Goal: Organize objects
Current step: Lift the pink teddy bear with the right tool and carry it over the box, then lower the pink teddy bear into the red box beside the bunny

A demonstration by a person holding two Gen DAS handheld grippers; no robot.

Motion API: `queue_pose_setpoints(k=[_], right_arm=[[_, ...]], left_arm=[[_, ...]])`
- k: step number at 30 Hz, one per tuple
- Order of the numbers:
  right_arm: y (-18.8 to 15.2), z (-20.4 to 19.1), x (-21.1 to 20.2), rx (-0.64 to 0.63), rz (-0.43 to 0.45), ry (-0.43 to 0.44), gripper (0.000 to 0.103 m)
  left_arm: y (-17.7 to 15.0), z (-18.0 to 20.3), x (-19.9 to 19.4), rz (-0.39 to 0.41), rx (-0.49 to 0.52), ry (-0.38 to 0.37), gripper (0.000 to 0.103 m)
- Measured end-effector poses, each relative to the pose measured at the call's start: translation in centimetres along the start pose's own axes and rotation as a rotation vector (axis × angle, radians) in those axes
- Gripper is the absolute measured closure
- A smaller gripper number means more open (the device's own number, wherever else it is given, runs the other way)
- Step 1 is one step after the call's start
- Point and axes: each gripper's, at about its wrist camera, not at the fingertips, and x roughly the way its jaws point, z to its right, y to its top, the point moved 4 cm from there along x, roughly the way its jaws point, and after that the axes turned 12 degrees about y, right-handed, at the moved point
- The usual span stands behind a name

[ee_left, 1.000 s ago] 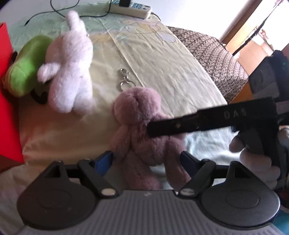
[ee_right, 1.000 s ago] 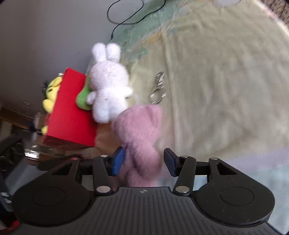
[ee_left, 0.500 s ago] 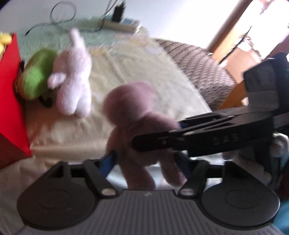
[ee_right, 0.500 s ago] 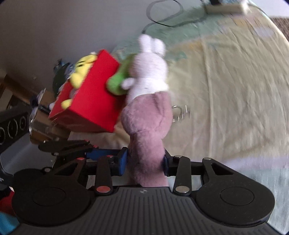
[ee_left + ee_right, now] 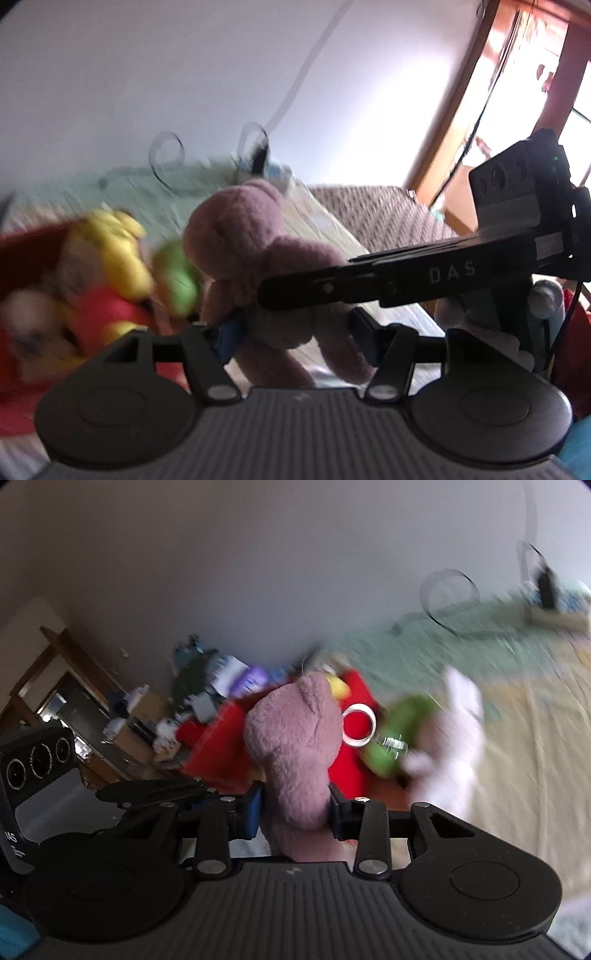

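- Now, from my left wrist view: one pink plush bear (image 5: 258, 258) hangs clear of the bed (image 5: 325, 229), where a second ago it lay on the sheet. My left gripper (image 5: 295, 328) has just been closing and now pinches the bear's lower body, half shut. Its long axis runs upright, head up, leaning left. My right gripper (image 5: 266, 291) clamps it from the right. One yellow toy (image 5: 114, 251) and one green toy (image 5: 177, 277) blur at left.
- From my right wrist view: my right gripper (image 5: 293, 812), jaws lately narrowing, squeezes the bear (image 5: 295, 746) at its middle, head upward. One red box (image 5: 221, 746), one white rabbit (image 5: 450, 746) and one metal ring (image 5: 358, 725) sit behind; earlier the ring lay on the sheet.
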Motion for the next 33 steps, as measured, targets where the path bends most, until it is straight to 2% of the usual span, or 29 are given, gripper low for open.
queue_pose_setpoints(k=[8, 12, 14, 17, 23, 26, 30, 33], right_arm=[[5.5, -6.0, 8.8, -0.108, 0.076, 0.08, 0.065], [6.6, -7.3, 14.3, -0.114, 0.091, 0.075, 0.065], [6.5, -7.5, 17.2, -0.079, 0.089, 0.07, 0.065], [5.8, -6.9, 21.0, 0.002, 0.076, 0.054, 0.065], [3.0, -4.2, 26.5, 0.182, 0.04, 0.005, 0.065], [1.6, -2.6, 28.2, 0.222, 0.018, -0.051, 0.065], [0.1, -1.1, 29.8, 0.298, -0.017, -0.084, 0.065], [-0.6, -0.8, 30.2, 0.306, -0.041, -0.118, 0.065]], left_arm=[[3.3, -9.0, -6.5, 0.156, 0.032, 0.088, 0.041], [4.3, -14.2, -7.1, 0.172, 0.029, 0.142, 0.038], [4.3, -16.9, -7.1, 0.153, 0.022, 0.171, 0.034], [3.9, -20.3, -6.2, 0.1, 0.009, 0.2, 0.034], [1.7, -24.8, -2.0, -0.022, -0.004, 0.245, 0.034], [0.1, -25.8, 0.2, -0.078, -0.002, 0.256, 0.036], [-1.6, -26.4, 2.0, -0.141, 0.027, 0.272, 0.038], [-2.4, -26.6, 3.2, -0.173, 0.046, 0.273, 0.039]])
